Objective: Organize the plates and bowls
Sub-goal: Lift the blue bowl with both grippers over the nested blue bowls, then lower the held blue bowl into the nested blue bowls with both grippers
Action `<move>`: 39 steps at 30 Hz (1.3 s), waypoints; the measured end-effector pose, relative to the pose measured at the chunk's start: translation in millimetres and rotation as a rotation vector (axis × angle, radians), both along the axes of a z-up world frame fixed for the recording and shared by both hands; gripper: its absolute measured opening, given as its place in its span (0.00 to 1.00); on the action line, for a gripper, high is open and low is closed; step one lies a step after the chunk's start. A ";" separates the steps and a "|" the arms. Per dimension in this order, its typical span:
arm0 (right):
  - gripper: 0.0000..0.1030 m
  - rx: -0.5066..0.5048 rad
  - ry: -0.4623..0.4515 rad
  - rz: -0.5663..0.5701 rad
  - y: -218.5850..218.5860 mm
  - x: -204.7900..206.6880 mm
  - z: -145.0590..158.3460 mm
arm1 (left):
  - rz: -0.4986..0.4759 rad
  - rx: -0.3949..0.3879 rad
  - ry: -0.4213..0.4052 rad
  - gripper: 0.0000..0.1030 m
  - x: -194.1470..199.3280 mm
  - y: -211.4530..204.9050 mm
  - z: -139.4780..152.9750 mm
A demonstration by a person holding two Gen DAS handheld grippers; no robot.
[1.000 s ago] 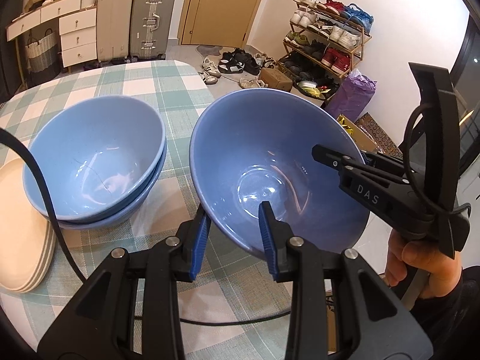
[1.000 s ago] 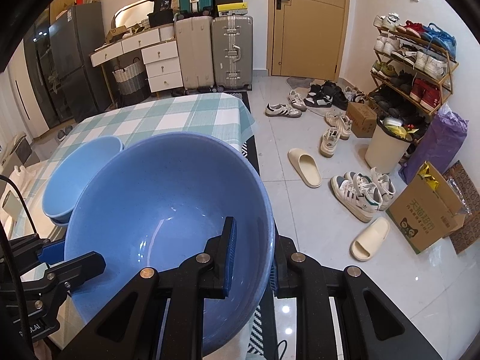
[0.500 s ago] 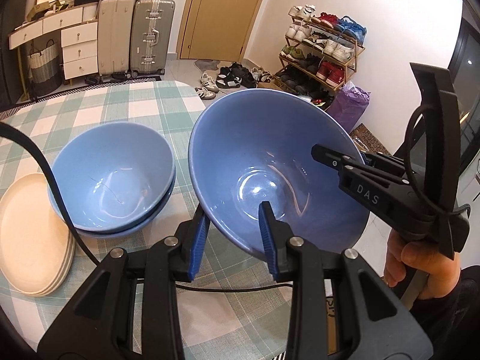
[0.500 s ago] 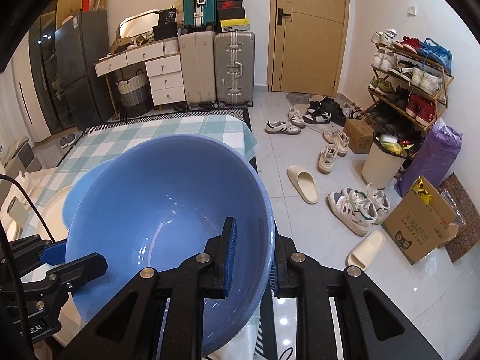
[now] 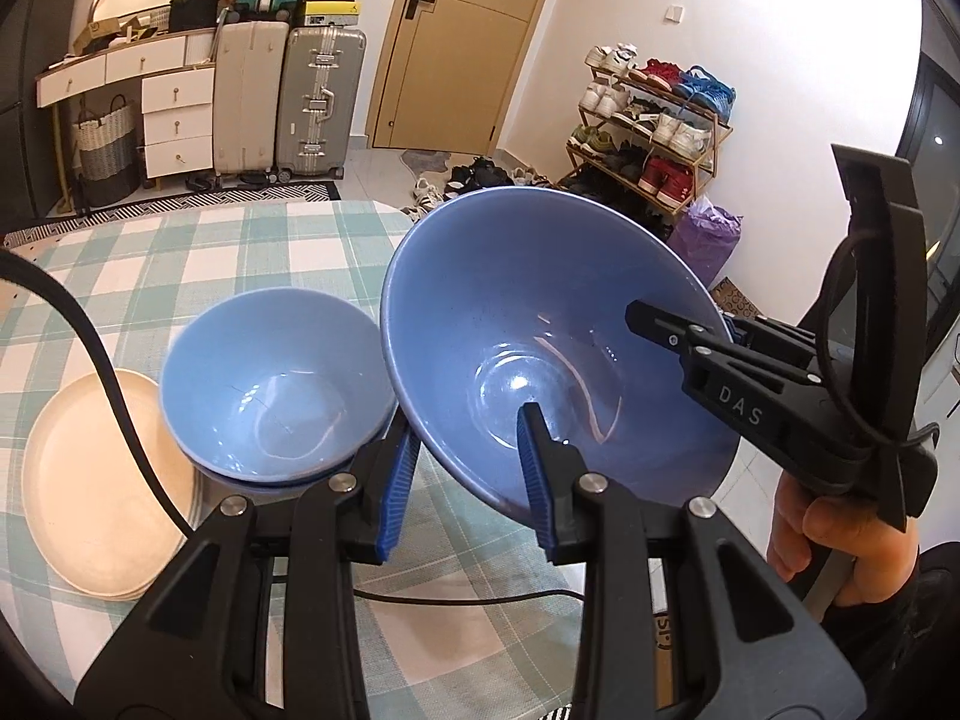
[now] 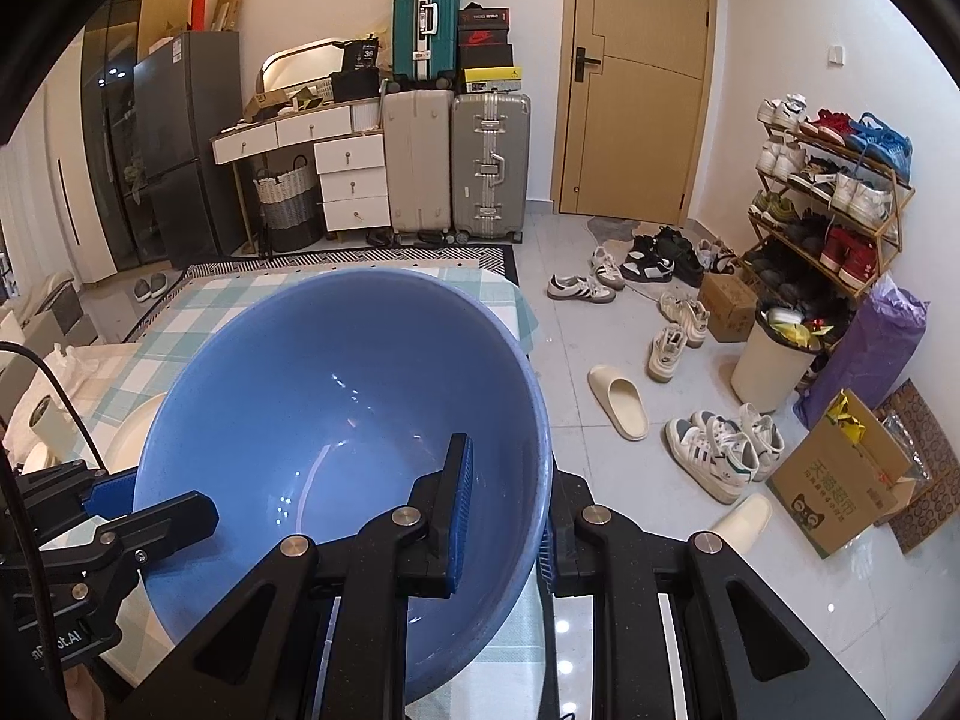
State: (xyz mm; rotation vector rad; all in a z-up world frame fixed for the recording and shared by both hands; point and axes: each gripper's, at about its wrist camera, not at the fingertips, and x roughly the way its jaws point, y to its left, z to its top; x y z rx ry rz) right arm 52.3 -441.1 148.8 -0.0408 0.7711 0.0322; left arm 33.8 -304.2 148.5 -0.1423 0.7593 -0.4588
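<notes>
A large blue bowl [image 5: 540, 354] hangs tilted above the checked table [image 5: 198, 252], carried by both grippers. My left gripper [image 5: 465, 474] is shut on its near rim, one pad inside and one outside. My right gripper [image 5: 720, 330] is shut on the rim's right side, held by a hand [image 5: 840, 540]. In the right wrist view the same bowl [image 6: 336, 408] fills the middle, with my right gripper [image 6: 501, 516] clamped on its rim and my left gripper [image 6: 111, 495] on the left edge. Two stacked blue bowls [image 5: 276, 384] sit on the table beside stacked cream plates [image 5: 90, 480].
A black cable [image 5: 108, 378] crosses the plates and runs over the cloth under the bowl. The table's edge drops to a tiled floor with shoes [image 6: 720, 450], a slipper [image 6: 618, 402], a bin [image 6: 774, 360] and a box [image 6: 840, 480]. Suitcases [image 5: 288, 102] stand by the far wall.
Both grippers have risen with the large blue bowl still clamped. The table, the stacked bowls and the plates now lie lower and farther below.
</notes>
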 end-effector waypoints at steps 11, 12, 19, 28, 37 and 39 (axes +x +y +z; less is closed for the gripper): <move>0.18 0.005 -0.015 0.058 39.6 13.6 12.2 | 0.068 -0.002 -0.031 0.28 -15.6 46.3 33.4; 0.18 0.004 -0.017 0.065 44.2 14.9 13.3 | 0.073 -0.003 -0.032 0.28 -15.1 51.2 35.2; 0.19 0.002 -0.012 0.101 71.9 27.0 15.8 | 0.113 0.002 -0.039 0.28 -15.8 86.4 47.0; 0.20 0.003 -0.001 0.136 105.5 46.4 15.3 | 0.153 0.012 -0.041 0.28 -23.6 115.4 64.9; 0.20 0.000 0.025 0.159 127.2 66.7 3.2 | 0.185 0.028 -0.027 0.28 -17.2 126.9 71.2; 0.20 -0.003 0.033 0.165 130.3 72.6 -0.9 | 0.190 0.029 -0.022 0.28 -15.3 129.1 71.5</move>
